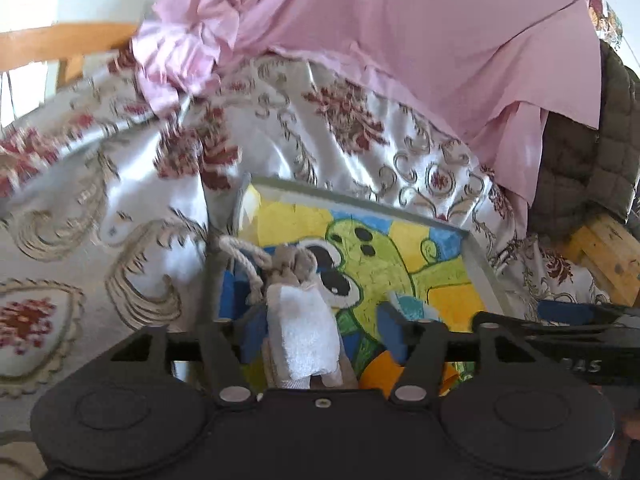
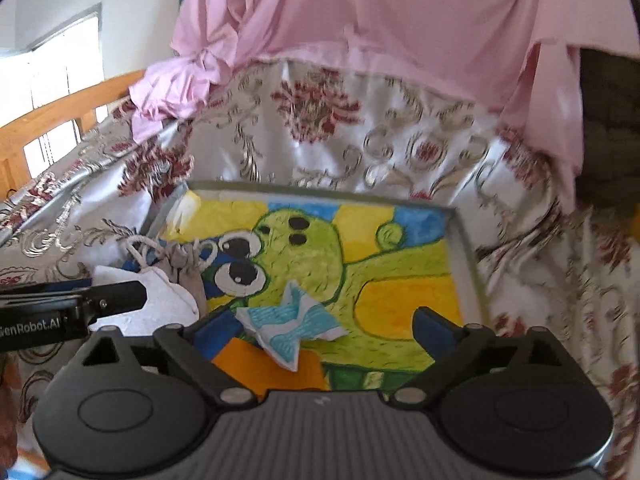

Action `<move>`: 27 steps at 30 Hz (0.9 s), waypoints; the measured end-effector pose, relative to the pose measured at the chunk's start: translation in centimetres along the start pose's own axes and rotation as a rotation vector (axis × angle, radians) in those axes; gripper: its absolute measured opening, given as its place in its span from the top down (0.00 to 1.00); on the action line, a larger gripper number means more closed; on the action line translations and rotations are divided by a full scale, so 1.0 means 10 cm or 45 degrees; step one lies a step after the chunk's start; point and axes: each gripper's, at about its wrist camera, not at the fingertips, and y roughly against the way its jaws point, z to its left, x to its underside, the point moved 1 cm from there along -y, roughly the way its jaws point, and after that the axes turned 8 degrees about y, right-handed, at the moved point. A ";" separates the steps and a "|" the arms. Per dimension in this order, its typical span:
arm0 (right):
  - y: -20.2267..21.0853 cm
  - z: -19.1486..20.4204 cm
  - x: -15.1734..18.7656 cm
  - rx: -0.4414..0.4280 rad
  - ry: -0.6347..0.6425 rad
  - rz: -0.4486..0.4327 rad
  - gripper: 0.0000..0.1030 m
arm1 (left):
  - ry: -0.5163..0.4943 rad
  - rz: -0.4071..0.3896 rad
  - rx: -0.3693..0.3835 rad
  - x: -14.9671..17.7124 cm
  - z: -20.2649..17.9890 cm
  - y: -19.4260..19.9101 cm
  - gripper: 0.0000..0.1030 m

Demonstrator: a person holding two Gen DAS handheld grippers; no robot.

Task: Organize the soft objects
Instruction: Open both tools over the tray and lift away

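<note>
A shallow grey tray (image 1: 360, 196) (image 2: 320, 190) lined with a bright cartoon picture lies on the bed. At its left edge sit a folded white cloth (image 1: 304, 332) (image 2: 160, 304) and a beige drawstring pouch (image 1: 288, 264) (image 2: 182, 268) with a rope cord. My left gripper (image 1: 320, 326) is open around the white cloth, and a gap shows beside its right finger. A small blue-and-white patterned cloth (image 2: 288, 324) lies crumpled on the tray. My right gripper (image 2: 324, 334) stands wide open on either side of it without touching it.
A floral satin bedspread (image 1: 280, 128) (image 2: 320, 128) surrounds the tray, and a pink sheet (image 1: 400, 40) (image 2: 380, 20) is draped behind it. There is a wooden bed frame (image 2: 60, 120) at the left and a dark quilted item (image 1: 592, 152) at the right.
</note>
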 end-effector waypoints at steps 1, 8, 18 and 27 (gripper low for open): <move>0.09 -0.01 -0.01 0.010 0.006 -0.024 0.02 | -0.007 -0.021 -0.002 0.00 -0.02 0.08 0.32; 0.75 -0.07 -0.03 0.048 -0.024 -0.200 0.00 | -0.079 -0.151 -0.013 0.02 -0.20 0.67 0.17; 1.62 -0.08 0.13 0.013 -0.032 -0.302 0.00 | -0.221 -0.401 -0.136 0.15 -0.62 1.65 0.01; 2.30 0.00 0.54 0.025 -0.122 -0.402 0.00 | -0.295 -0.516 -0.139 0.64 -0.81 2.37 0.01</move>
